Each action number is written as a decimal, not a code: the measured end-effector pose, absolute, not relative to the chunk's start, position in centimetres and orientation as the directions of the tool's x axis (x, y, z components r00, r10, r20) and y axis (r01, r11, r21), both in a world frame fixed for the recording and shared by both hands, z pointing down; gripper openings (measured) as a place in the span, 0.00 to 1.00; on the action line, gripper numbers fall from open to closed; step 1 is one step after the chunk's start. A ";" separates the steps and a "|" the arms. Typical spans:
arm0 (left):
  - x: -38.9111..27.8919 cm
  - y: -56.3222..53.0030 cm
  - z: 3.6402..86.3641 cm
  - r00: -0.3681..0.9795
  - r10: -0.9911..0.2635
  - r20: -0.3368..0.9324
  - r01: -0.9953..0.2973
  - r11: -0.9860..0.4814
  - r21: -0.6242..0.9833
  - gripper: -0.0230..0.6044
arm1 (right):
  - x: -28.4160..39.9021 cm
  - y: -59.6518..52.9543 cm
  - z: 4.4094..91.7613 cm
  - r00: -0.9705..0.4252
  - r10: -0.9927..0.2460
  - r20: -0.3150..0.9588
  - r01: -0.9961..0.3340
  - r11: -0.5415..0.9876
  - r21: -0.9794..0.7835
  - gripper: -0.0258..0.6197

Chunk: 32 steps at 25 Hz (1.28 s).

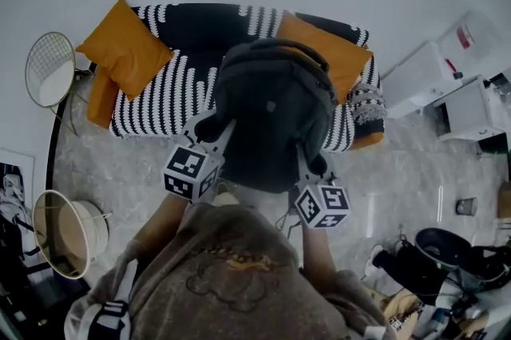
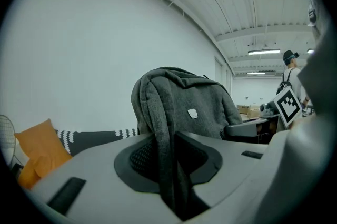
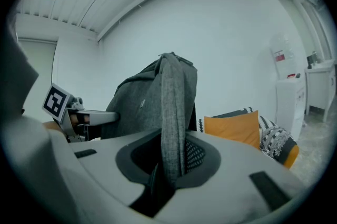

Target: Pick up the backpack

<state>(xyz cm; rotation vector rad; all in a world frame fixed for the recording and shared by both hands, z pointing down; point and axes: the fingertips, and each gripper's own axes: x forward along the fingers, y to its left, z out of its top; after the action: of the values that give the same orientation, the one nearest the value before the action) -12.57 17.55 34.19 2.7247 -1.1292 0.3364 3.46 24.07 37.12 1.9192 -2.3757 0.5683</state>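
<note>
A dark grey backpack (image 1: pixel 275 111) hangs in the air in front of the person, held up over the floor before the sofa. My left gripper (image 1: pixel 214 140) is shut on its left shoulder strap (image 2: pixel 163 154), which runs down between the jaws. My right gripper (image 1: pixel 307 171) is shut on the other shoulder strap (image 3: pixel 172 128). In the left gripper view the backpack's body (image 2: pixel 195 107) rises just beyond the jaws, and the right gripper's marker cube shows past it. The right gripper view shows the backpack (image 3: pixel 142 104) from its other side.
A black-and-white striped sofa (image 1: pixel 172 87) with orange cushions (image 1: pixel 124 47) stands behind the backpack against a white wall. A round wire side table (image 1: pixel 49 69) and a basket (image 1: pixel 68 233) stand at the left. White cabinets (image 1: pixel 447 83) and dark bags (image 1: pixel 435 255) are at the right.
</note>
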 end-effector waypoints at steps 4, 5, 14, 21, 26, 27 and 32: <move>-12.2 20.1 33.9 0.693 -0.672 0.262 -0.709 -0.700 0.080 0.17 | 3.9 26.5 36.6 -0.234 -0.939 0.250 -0.953 0.171 -0.251 0.13; -12.2 20.5 33.8 0.692 -0.673 0.260 -0.710 -0.699 0.082 0.17 | 4.0 26.8 36.5 -0.237 -0.939 0.250 -0.952 0.174 -0.250 0.13; -12.5 23.2 34.0 0.681 -0.677 0.281 -0.717 -0.694 0.065 0.17 | 3.7 29.3 37.0 -0.256 -0.934 0.250 -0.941 0.181 -0.287 0.13; -12.2 23.3 33.6 0.673 -0.684 0.281 -0.725 -0.686 0.063 0.17 | 4.0 28.9 37.0 -0.269 -0.932 0.243 -0.936 0.194 -0.293 0.13; -12.8 23.2 33.9 0.663 -0.691 0.286 -0.733 -0.678 0.060 0.17 | 3.5 28.8 37.3 -0.281 -0.926 0.251 -0.932 0.202 -0.300 0.13; -13.0 23.1 33.9 0.661 -0.694 0.287 -0.735 -0.675 0.059 0.17 | 3.3 28.7 37.4 -0.285 -0.925 0.251 -0.931 0.205 -0.302 0.13; -13.6 22.5 34.4 0.652 -0.699 0.294 -0.743 -0.666 0.065 0.17 | 2.9 28.0 37.6 -0.294 -0.920 0.257 -0.928 0.211 -0.307 0.13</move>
<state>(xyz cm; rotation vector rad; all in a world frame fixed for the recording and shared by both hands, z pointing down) -13.56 22.54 34.42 2.6887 -1.1857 0.3660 2.89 28.01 37.63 1.8547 -2.4300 0.6384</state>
